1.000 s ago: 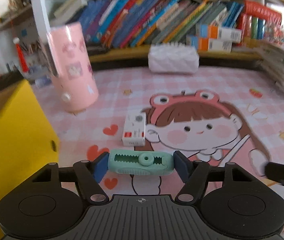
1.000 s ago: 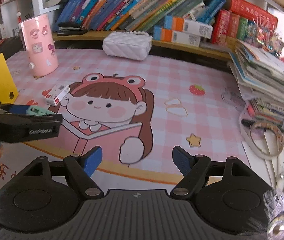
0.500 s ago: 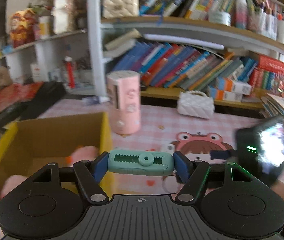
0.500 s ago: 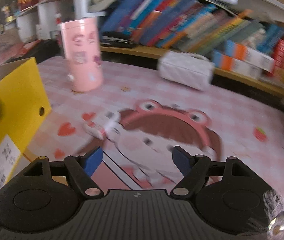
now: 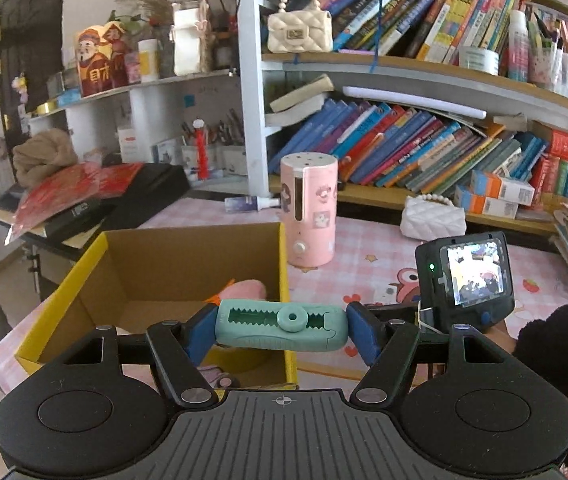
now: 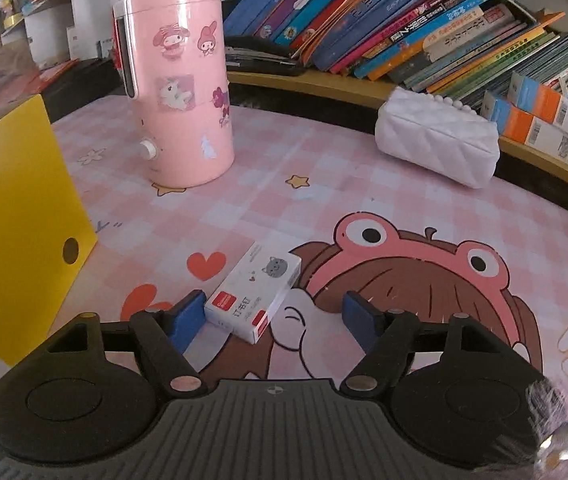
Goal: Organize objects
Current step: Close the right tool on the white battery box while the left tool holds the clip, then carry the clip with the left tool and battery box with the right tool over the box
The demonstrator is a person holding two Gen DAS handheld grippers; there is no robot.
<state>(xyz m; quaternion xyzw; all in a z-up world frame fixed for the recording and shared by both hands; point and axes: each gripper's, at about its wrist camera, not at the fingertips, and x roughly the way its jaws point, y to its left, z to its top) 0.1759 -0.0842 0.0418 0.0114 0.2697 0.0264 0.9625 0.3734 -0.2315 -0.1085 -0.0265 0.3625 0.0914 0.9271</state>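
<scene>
Stapler (image 5: 281,329) clamped end to end in left gripper (image 5: 279,330), over yellow box (image 5: 284,264) | right gripper (image 6: 273,316) unclenched, jaws just narrowing around staple box (image 6: 253,292) on mat (image 6: 324,168), left pad touching, right apart

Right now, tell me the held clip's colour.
Mint green clip, clearest in the left wrist view.

Staple box (image 6: 252,292) lies between cardboard box (image 6: 15,216) and purse (image 6: 438,142).

Left gripper (image 5: 281,330) jaws clamped; right gripper (image 6: 273,314) jaws closing, unclamped.
</scene>
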